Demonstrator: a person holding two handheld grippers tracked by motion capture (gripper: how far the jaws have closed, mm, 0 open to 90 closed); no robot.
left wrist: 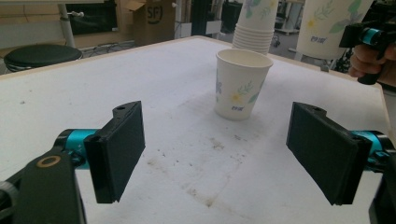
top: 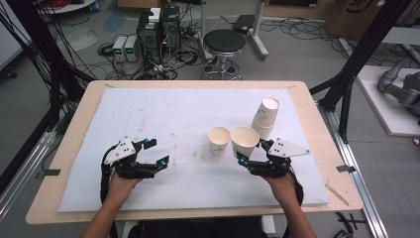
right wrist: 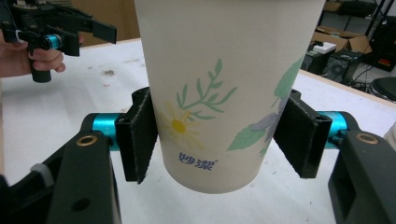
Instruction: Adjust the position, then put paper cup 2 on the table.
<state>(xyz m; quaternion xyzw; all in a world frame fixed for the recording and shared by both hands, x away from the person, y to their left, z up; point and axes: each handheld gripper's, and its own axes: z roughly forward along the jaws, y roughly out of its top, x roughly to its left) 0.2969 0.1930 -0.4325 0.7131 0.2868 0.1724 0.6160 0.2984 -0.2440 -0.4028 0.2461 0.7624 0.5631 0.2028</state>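
Matt white paper cups [right wrist: 224,84] printed with flowers and leaves. Rough black foam-like pads [right wrist: 140,140] on anodised teal metal. Scuffed, stained white foam board [top: 163,114] over a pale wood table [top: 79,116].

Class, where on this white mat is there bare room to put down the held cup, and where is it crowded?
Bare: the white mat left of the standing cup. Crowded: the right side, around the cup stack and held cup.
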